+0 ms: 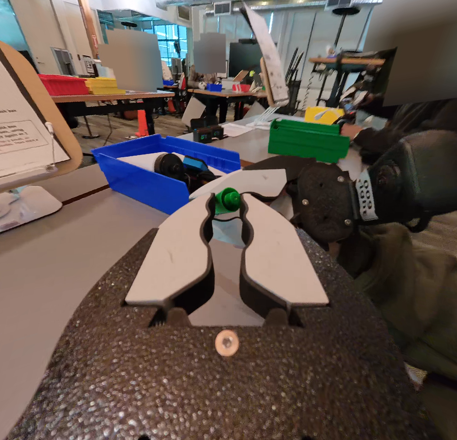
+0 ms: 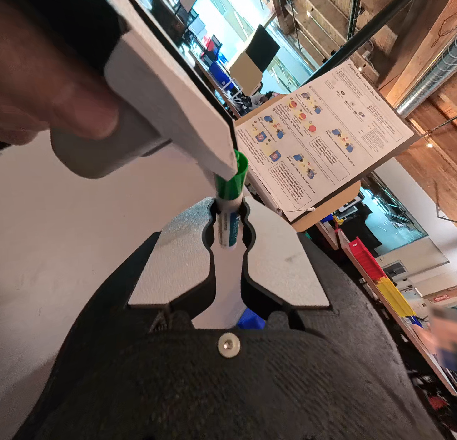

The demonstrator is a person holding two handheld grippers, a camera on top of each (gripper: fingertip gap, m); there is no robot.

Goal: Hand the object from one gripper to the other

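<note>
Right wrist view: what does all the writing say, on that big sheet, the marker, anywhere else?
I give no wording, only where it stands.
Instruction sheet on the tan board: printed text and pictures.
Marker: printed label on its white barrel.
White tag, left wrist view: printed characters.

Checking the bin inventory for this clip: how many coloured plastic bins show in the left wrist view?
6: blue bin nearest the gripper, green bin right, yellow bin behind it, red bin and another yellow bin on the far-left table, small blue bin far back. Others may be hidden.
</note>
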